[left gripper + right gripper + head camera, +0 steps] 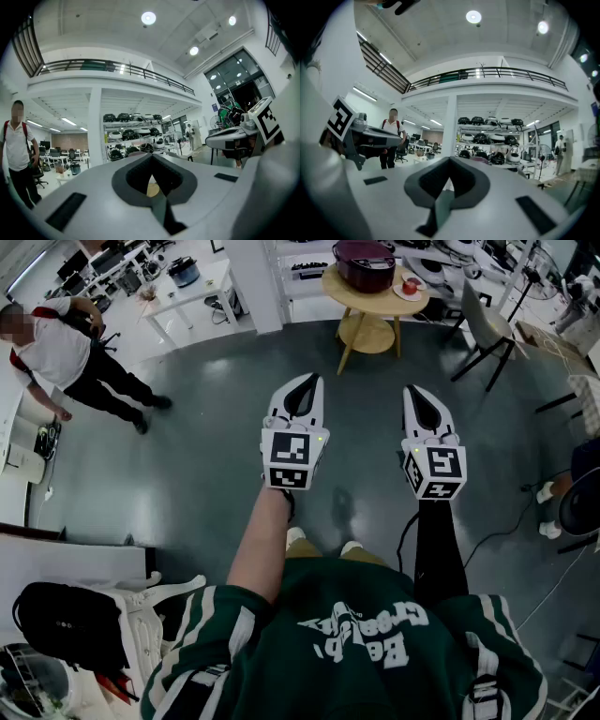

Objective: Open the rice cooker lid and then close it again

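Operator is holding left gripper [312,382] & right gripper [411,392] w/ tongs pressed together, empty, while rice cooker [364,264] is sitting on round table [349,294] well ahead. Lid prob. light, rigid, hinged; front edge looking best hold.

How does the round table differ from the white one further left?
The round table is wood-coloured with a lower shelf; the white table is rectangular. The round table bears a dark red cooker and a red cup; the white table bears a smaller bluish pot. Both stand on the grey floor.
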Available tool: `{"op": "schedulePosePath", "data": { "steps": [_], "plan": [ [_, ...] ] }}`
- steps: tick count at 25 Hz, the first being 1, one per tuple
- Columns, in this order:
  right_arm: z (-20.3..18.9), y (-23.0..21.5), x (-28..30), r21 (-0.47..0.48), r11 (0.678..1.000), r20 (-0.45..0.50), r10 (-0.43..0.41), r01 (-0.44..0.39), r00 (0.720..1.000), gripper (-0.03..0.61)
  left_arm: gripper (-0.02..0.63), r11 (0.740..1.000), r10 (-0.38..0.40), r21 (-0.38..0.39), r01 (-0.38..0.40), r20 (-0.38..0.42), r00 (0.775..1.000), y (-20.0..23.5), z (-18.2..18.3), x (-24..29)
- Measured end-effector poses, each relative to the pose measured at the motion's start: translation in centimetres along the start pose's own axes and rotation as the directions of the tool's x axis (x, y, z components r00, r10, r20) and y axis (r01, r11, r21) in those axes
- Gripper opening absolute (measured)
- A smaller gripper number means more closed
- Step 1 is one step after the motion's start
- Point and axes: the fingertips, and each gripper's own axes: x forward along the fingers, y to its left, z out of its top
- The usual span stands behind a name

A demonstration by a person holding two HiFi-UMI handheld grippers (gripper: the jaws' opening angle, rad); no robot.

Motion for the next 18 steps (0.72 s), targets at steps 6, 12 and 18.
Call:
{"op": "schedulePosePath", "data": {
  "steps": [6,12,18],
  "plan": [
    [-1.4,-3.4,-2.0,0.017,1.000,0.000,-0.005,0.005,1.000,0.005,0.000,1.000,0.000,-0.009,0.000,-0.004,1.000,-3.6,-0.1,1.4],
    [-0.9,-6.3,-0.3,0.058,0.998,0.045,-0.006,0.004,0.999,0.005,0.000,1.000,-0.019,0.004,0.019,0.020,1.000,-4.7,0.7,4.7],
    [-1.1,-9.4,5.2,0.042,0.999,0.048,-0.003,0.001,0.999,0.005,0.000,1.000,-0.028,-0.003,0.029,0.025,0.999,-3.5,0.4,11.1]
  ]
}}
